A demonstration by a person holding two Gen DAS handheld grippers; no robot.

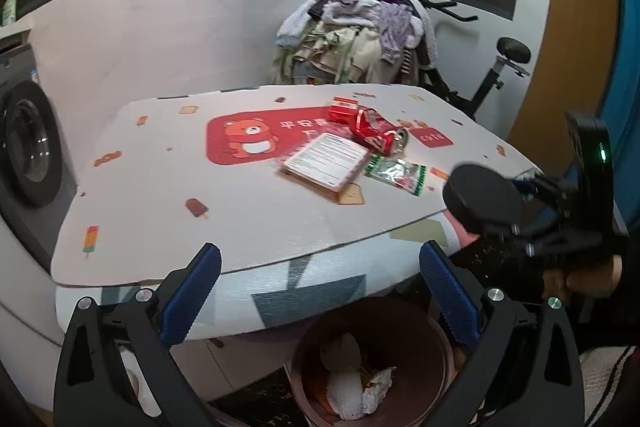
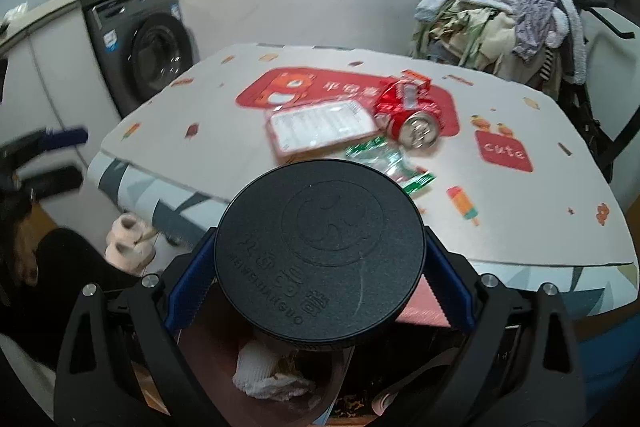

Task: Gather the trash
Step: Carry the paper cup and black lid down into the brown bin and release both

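Left wrist view: the left gripper (image 1: 320,291) hangs with its blue-padded fingers (image 1: 191,301) spread wide and nothing between them, poised over the near edge of the table (image 1: 160,211). Directly below the gap stands a brown trash bin (image 1: 372,359) holding crumpled white paper (image 1: 348,387). On the table's far right part lie a crushed red soda can (image 1: 376,133), a red carton (image 1: 343,111) just behind it, a flat printed packet (image 1: 326,161) touching the can's near side, and a green-and-white wrapper (image 1: 396,174) just beside the packet. At right, the right gripper (image 1: 520,211) carries a black round lid (image 1: 482,199) off the table's right edge. A clothes pile (image 1: 352,35) and a washing machine (image 1: 28,143) stand behind.

Right wrist view: the right gripper (image 2: 320,267) is clamped on the black round lid (image 2: 319,251), one finger (image 2: 188,287) pressing each side of its rim, the embossed face turned toward the camera. The lid sits above the trash bin (image 2: 208,359), short of the table (image 2: 540,227). Beyond it lie the wrapper (image 2: 384,163), the packet (image 2: 320,127), the soda can (image 2: 412,123) and, partly hidden, what appears to be the red carton (image 2: 418,78). The left gripper (image 2: 52,163) shows blurred at far left.
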